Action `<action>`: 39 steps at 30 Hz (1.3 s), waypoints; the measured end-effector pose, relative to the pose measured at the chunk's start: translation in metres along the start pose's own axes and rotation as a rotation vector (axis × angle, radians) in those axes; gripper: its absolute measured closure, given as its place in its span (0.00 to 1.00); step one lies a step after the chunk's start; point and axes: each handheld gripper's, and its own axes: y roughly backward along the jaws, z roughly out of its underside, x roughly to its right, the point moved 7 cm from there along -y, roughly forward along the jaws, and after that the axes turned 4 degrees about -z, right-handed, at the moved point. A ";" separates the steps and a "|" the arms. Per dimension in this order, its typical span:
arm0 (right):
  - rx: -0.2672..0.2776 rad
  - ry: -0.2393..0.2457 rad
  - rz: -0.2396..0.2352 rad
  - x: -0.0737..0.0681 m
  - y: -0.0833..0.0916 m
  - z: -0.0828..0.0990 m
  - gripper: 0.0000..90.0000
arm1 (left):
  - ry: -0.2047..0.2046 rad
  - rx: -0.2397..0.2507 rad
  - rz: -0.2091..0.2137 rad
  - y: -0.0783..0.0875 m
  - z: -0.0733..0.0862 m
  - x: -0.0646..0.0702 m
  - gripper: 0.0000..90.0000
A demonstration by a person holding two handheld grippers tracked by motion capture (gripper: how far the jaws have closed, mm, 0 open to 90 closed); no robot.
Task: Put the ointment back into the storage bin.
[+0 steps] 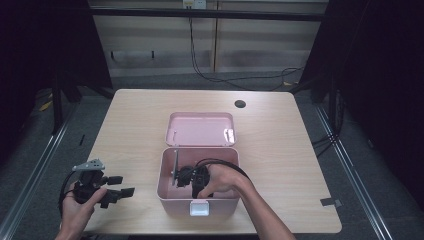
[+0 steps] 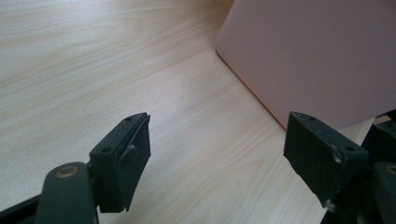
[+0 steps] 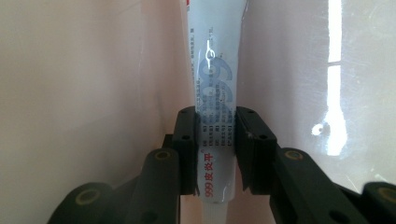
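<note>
The right tongs [image 3: 215, 140] are clamped on one white ointment tube [image 3: 215, 93], their two black pads pressing its flat sides from left and right. In the right gripper view the tube stands on end between the pads, printed with a large blue "999" and small red characters near its lower end, and the pale pink inner walls of the box rise close behind it. In the high view the right tongs [image 1: 186, 177] sit down inside the one pink storage box [image 1: 167, 192], with the right hand [image 1: 220, 181] over the box's open top and a black cable looping up from the gripper.

The left tongs [image 2: 217, 158] stand wide apart with nothing between them, just bare wood grain. In the left gripper view one corner of the pink box [image 2: 317, 60] lies just beyond the far pad. In the high view the left tongs [image 1: 122, 187] rest low over the tabletop [image 1: 280, 145] to the left of the box, held by the left hand [image 1: 80, 202], with the grey three-cornered plate on top.

The box's single hinged lid [image 1: 201, 129] lies open and flat behind it. One white latch [image 1: 199, 208] sits on the near wall. One dark round hole [image 1: 240, 104] marks the far part of the tabletop.
</note>
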 end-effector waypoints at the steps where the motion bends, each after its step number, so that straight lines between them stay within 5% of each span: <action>1: 0.006 -0.004 -0.005 0.000 0.000 0.000 0.79 | 0.000 0.000 -0.002 0.000 0.000 0.000 0.25; 14: 0.036 -0.019 -0.003 -0.001 0.007 0.002 0.73 | 0.001 0.000 -0.007 0.000 0.000 0.000 0.25; 39: 0.083 -0.042 0.100 -0.006 0.037 0.017 0.66 | -0.002 -0.002 -0.010 -0.001 0.000 0.000 0.25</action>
